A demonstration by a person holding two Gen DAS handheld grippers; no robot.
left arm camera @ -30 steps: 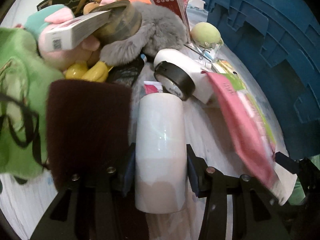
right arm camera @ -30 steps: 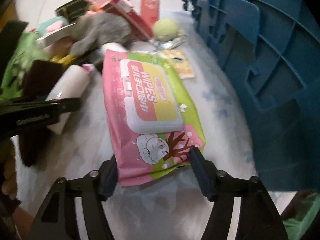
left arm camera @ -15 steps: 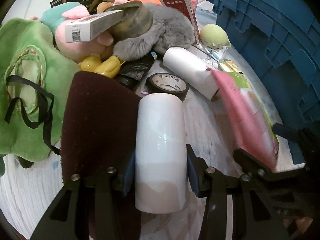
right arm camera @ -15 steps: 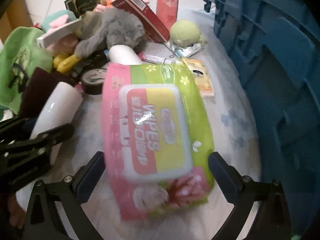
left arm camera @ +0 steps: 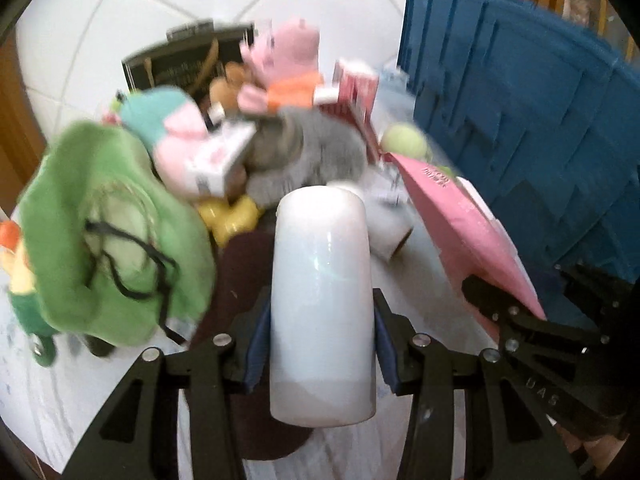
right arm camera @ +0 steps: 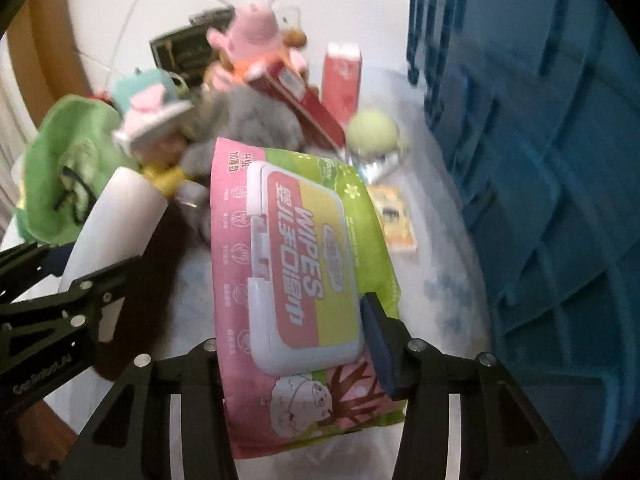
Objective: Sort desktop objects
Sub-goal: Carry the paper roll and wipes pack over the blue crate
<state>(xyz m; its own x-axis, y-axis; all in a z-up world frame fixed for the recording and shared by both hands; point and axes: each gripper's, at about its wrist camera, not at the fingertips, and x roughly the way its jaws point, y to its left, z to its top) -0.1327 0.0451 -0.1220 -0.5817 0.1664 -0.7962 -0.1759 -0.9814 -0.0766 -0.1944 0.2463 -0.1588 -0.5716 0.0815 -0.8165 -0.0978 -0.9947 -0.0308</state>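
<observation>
My left gripper (left arm camera: pixel 320 344) is shut on a white cylinder roll (left arm camera: pixel 322 280) and holds it lifted above the table. My right gripper (right arm camera: pixel 296 344) is shut on a pink and green wipes pack (right arm camera: pixel 296 264), also lifted. The pack shows edge-on in the left wrist view (left arm camera: pixel 468 232), and the roll shows at the left of the right wrist view (right arm camera: pixel 116 224). A pile of plush toys lies behind: a green one (left arm camera: pixel 108 232), a grey one (left arm camera: pixel 308 152) and a pink pig (left arm camera: pixel 288 64).
A blue plastic crate (right arm camera: pixel 540 184) stands along the right. Red boxes (right arm camera: pixel 340 80), a green ball (right arm camera: pixel 372 128), a small yellow packet (right arm camera: pixel 396 220), a second white roll (left arm camera: pixel 384 224) and a dark brown cloth (left arm camera: pixel 244 256) lie on the white table.
Both grippers have risen, lifting the roll and the wipes pack off the table. The right gripper closed on the pack after being wider half a second ago.
</observation>
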